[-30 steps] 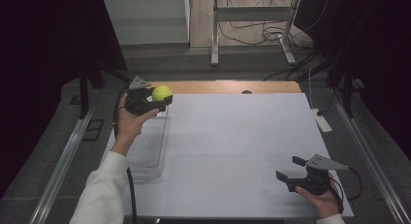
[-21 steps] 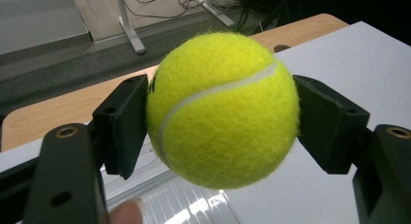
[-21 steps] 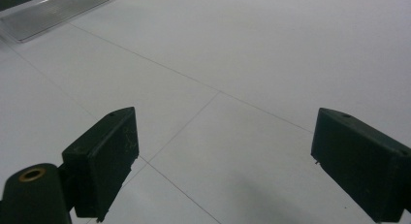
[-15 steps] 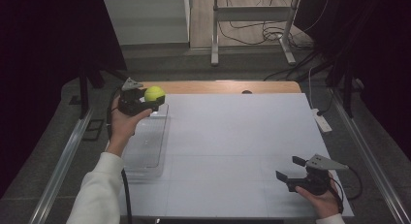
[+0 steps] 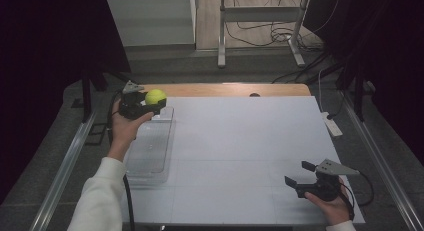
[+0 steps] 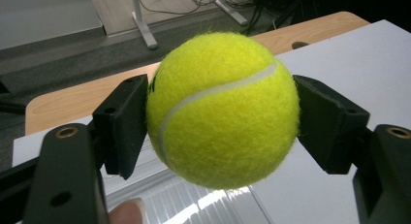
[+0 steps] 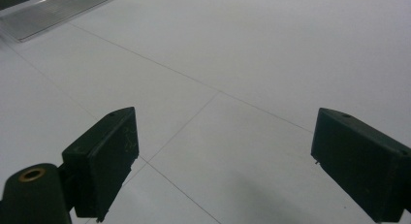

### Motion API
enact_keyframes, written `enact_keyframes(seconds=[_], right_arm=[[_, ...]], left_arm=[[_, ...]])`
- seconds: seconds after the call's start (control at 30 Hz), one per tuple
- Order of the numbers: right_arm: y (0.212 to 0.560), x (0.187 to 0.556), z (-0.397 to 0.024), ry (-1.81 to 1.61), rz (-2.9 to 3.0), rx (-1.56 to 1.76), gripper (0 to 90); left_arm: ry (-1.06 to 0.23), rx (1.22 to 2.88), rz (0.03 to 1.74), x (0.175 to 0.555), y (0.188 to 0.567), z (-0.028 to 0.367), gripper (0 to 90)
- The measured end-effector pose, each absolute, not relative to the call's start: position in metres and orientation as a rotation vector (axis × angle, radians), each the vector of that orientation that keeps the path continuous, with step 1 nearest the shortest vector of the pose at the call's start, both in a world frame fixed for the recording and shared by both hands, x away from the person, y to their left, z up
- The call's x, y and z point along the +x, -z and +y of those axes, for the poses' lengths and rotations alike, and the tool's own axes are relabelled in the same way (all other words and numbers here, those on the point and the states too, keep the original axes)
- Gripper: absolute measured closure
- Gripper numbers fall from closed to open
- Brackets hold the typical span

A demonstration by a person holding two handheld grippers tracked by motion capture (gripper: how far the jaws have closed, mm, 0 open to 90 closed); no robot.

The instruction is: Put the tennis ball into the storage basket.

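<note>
Clamping down on one yellow tennis ball [image 6: 223, 110], the left gripper [image 5: 145, 105] has both black pads pressed into the felt, one on each side, and the ball bulges out well past the jaws above and below. One ball, that's the count, and it sits squarely between those two jaws, up off the surface. From the high view it hangs at the far left of the table [image 5: 240, 141], over the far end of one clear plastic bin [image 5: 150, 151], which lies just below and behind the jaws. In the left gripper view a fingertip [image 6: 127, 210] peeks in at the bottom edge, right under the ball.

Over on the other side, the right gripper [image 5: 299, 174] rests low at the near right corner, its two jaws standing wide apart with bare white tabletop between them. A corner of the bin [image 7: 53, 10] shows far ahead of its jaws, up to their left.
</note>
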State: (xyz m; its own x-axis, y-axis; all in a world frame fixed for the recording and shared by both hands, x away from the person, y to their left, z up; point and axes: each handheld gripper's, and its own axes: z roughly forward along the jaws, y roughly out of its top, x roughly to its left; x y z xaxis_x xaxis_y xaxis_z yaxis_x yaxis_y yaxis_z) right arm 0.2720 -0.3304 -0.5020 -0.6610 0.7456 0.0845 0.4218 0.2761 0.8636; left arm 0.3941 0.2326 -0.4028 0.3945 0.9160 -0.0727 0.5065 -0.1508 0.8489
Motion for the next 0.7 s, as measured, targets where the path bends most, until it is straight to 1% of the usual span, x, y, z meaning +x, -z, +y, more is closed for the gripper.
enact_keyframes(seconds=[0.7], right_arm=[[0.502, 0.272, -0.33, -1.336, 2.216, 1.065, 9.8]], left_arm=[[-0.62, 1.804, 1.332, 0.399, 0.416, 0.257, 26.5]])
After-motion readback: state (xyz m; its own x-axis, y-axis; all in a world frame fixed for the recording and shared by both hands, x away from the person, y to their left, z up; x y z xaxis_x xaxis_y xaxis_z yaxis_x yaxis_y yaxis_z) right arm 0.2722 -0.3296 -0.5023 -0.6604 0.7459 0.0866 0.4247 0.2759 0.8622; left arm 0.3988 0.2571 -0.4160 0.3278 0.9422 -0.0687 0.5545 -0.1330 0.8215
